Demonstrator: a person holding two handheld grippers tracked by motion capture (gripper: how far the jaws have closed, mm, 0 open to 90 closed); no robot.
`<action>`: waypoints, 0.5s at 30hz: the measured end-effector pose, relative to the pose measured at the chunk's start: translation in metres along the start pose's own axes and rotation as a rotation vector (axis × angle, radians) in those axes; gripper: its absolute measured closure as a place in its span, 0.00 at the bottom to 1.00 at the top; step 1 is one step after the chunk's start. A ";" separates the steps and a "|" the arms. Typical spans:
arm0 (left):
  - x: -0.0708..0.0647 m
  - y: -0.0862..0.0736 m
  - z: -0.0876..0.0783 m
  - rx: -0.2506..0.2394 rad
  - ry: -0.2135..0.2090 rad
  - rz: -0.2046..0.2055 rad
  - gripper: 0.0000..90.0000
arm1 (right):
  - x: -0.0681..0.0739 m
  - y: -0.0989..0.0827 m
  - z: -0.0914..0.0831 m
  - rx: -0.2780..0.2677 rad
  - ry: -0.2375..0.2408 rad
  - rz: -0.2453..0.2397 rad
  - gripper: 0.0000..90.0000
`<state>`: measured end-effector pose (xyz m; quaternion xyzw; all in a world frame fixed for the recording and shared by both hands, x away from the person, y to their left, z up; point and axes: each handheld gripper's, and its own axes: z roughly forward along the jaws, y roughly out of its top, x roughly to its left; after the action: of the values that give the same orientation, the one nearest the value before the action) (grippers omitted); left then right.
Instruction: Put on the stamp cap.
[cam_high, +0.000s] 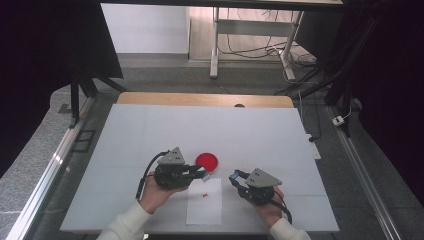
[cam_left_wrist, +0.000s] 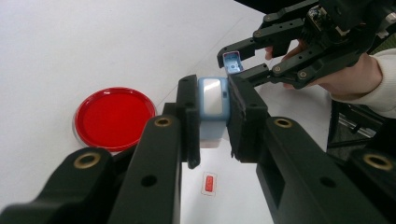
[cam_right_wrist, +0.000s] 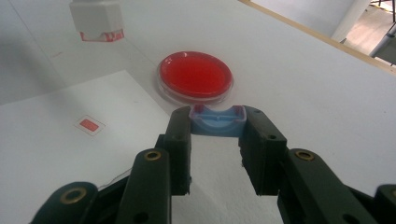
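My left gripper (cam_high: 201, 174) is shut on a small pale-blue and white block (cam_left_wrist: 212, 100), held level above a white paper sheet (cam_high: 205, 210). In the right gripper view the same block (cam_right_wrist: 97, 18) hangs at the top left, its lower edge red. My right gripper (cam_high: 235, 176) is shut on a small blue cap (cam_right_wrist: 218, 122); the left gripper view shows that cap (cam_left_wrist: 232, 62) just beyond the block, apart from it. A round dish of red liquid (cam_high: 207, 161) sits on the table behind both grippers. On the paper lies a tiny red tag (cam_high: 205, 194).
The white table top (cam_high: 150, 135) stretches wide behind and to both sides, with a wooden edge (cam_high: 200, 99) at the far end. A metal rail (cam_high: 55, 160) runs along the left side. Desk legs and cables stand on the floor beyond.
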<state>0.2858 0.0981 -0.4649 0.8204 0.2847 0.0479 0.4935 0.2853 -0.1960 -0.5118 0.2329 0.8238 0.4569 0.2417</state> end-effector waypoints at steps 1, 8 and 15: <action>0.000 0.000 0.000 0.000 -0.001 -0.001 0.83 | 0.001 0.000 0.000 -0.002 0.000 0.000 0.72; 0.000 0.000 0.000 -0.005 0.004 -0.002 0.83 | 0.004 0.002 0.003 -0.003 0.003 -0.001 0.72; -0.001 0.001 0.000 -0.009 0.010 0.002 0.83 | 0.011 0.006 0.008 0.006 0.005 -0.021 0.72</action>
<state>0.2854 0.0972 -0.4642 0.8182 0.2862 0.0536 0.4958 0.2826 -0.1814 -0.5123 0.2236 0.8284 0.4522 0.2436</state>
